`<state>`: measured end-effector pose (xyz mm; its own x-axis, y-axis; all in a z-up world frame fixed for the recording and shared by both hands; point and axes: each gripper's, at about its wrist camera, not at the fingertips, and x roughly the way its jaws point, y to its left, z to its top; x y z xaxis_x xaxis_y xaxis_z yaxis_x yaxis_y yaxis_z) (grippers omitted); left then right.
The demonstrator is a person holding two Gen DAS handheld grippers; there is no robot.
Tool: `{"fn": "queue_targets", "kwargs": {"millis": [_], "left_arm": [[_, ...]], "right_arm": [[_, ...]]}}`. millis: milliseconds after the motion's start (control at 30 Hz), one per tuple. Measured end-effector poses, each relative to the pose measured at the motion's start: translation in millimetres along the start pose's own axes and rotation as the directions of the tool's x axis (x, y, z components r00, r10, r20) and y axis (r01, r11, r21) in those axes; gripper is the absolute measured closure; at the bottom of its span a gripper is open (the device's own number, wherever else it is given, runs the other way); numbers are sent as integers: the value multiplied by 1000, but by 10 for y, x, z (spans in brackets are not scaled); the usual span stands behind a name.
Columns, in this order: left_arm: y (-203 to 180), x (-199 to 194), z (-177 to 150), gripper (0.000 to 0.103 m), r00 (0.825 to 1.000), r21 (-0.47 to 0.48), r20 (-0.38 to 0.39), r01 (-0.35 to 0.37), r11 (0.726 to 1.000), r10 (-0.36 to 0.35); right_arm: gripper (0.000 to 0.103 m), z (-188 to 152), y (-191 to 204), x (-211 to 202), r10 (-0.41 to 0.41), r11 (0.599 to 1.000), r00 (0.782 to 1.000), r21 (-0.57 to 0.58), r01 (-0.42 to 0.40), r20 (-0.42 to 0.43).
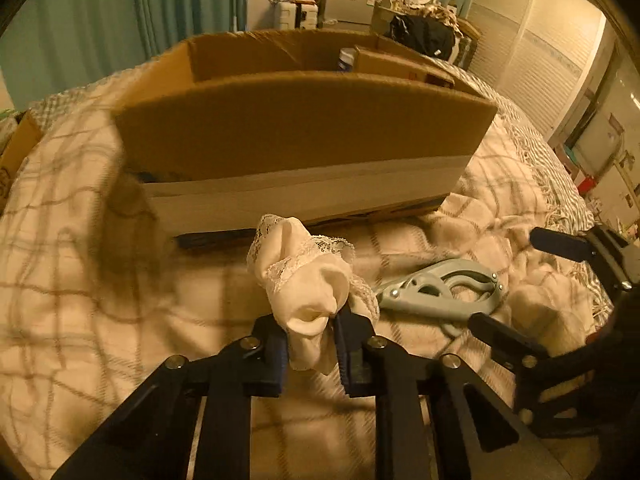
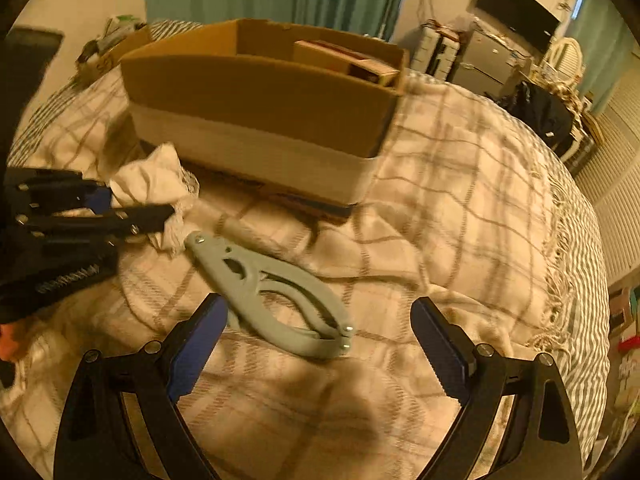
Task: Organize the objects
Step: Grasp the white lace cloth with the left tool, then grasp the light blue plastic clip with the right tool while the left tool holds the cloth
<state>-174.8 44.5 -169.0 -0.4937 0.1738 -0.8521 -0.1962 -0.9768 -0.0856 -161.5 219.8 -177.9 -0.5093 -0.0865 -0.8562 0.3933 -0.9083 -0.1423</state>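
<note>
My left gripper (image 1: 310,330) is shut on a cream lace-trimmed cloth (image 1: 308,276) and holds it just above the plaid blanket, in front of an open cardboard box (image 1: 296,136). The same cloth (image 2: 156,184) and the left gripper (image 2: 132,206) show at the left of the right wrist view. A grey plastic clamp tool (image 2: 272,300) lies flat on the blanket between the open fingers of my right gripper (image 2: 320,320), which hovers over its handle end. The tool also shows in the left wrist view (image 1: 440,292), with the right gripper (image 1: 508,280) beside it.
The box (image 2: 256,112) holds a smaller carton (image 2: 344,62) and a white tub (image 1: 347,58). The plaid blanket (image 2: 460,208) covers a bed with a fringed edge at right. Another box (image 1: 16,152) sits at far left. Furniture and wardrobe doors stand beyond.
</note>
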Motion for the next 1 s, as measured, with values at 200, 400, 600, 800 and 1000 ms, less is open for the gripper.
{"fn": "queue_targets", "kwargs": {"millis": [200,400,600,800,1000], "left_arm": [[205,-283,-52,85,999,-23,28,-29,999,29],[406,-453,-158,85,996,-61,55,-65,996,69],[481,-605,-214,84,996,-89,61,-66,994,72],[431,-882,-252,84,991,-81,104,-70,994,79],[346,-1179,-282,84,988,-74,139,-60,995,70]], "right_arm": [[10,130,165,222,-6,1000,995,-24,4,-98],[30,138,313,494,-67,996,979,-73,54,-192],[78,193,337,186,-64,997,987,-61,56,-149],[86,256,193,-347,-10,1000,997,27,12,-76],[91,333,206,-882,25,998,1000,62,-25,1]]}}
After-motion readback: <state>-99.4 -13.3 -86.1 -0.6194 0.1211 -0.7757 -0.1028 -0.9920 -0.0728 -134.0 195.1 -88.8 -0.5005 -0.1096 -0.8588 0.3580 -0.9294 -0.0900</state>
